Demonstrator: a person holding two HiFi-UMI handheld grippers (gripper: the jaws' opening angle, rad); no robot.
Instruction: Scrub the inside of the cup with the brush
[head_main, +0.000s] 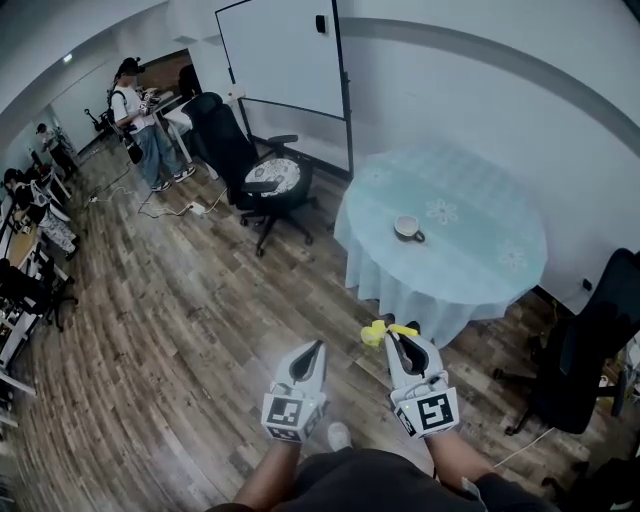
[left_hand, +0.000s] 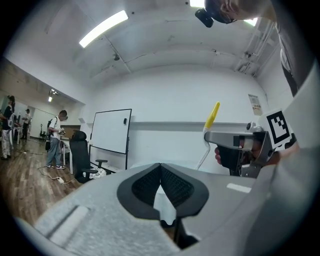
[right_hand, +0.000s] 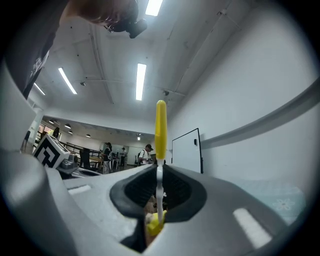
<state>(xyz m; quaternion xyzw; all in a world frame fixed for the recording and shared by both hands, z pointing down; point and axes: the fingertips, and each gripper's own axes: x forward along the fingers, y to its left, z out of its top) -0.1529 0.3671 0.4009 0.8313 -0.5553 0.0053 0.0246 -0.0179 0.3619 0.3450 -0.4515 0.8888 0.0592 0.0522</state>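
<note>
A small white cup (head_main: 407, 228) stands near the middle of the round table (head_main: 470, 270), which has a pale blue cloth; it is far ahead of both grippers. My right gripper (head_main: 396, 340) (right_hand: 159, 172) is shut on a brush (head_main: 385, 332) (right_hand: 160, 125) with a yellow handle and a thin white shaft, standing upright between the pads. The brush (left_hand: 212, 119) and the right gripper (left_hand: 235, 145) also show in the left gripper view. My left gripper (head_main: 314, 347) (left_hand: 160, 169) is shut with nothing in it. Both hang above the wooden floor, short of the table.
A black office chair (head_main: 255, 165) stands left of the table before a whiteboard (head_main: 285, 55). Another black chair (head_main: 590, 350) sits at the right. A person (head_main: 140, 120) stands at the far left by desks (head_main: 25, 250); cables (head_main: 165, 208) lie on the floor.
</note>
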